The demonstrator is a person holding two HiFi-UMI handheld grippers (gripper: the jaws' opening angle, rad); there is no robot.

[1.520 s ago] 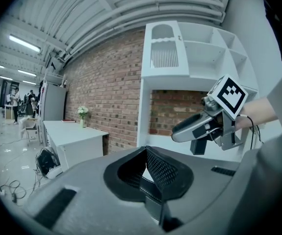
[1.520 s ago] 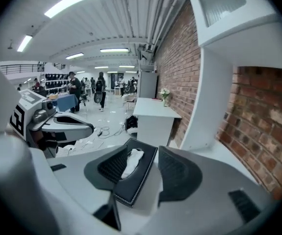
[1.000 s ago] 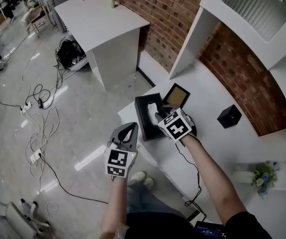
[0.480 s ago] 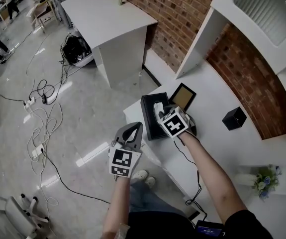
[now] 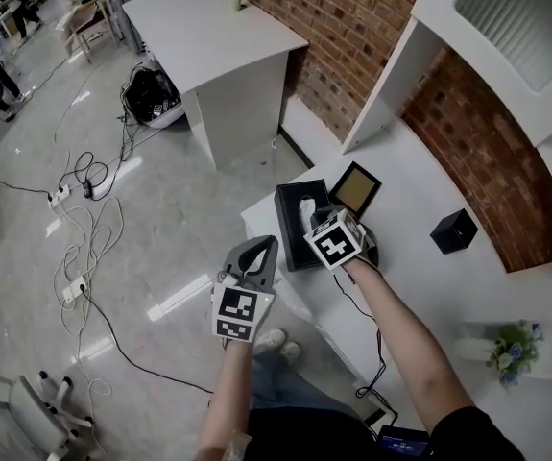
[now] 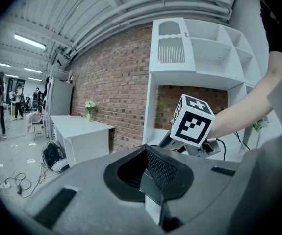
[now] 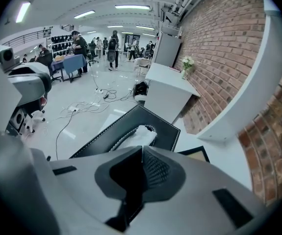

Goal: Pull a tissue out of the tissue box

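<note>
The step in hand is gripping the tissue and starting the pull. Done well, the pull is probably going straight up out of the slot and slowly, so the sheet is sliding free whole instead of tearing. The light box may be rising with it, so the idle gripper could be steadying the lid.

Nearest the person, the left gripper (image 5: 259, 250) is hovering off the bench's (image 5: 420, 286) front edge, over the floor. Its jaws are resting together with nothing between them.

Just beyond it, the right gripper (image 7: 141, 150) is tilting down over the black tissue box (image 7: 167, 131). Its jaws have just been closing and are now meeting. They appear to be pinching the near edge of the white tissue (image 7: 140, 134), which is standing up out of the slot.

The box is sitting at the bench's left corner. A picture frame (image 5: 355, 188) is lying just behind it. A small black cube (image 5: 453, 230) is sitting well apart, toward the brick wall.
</note>
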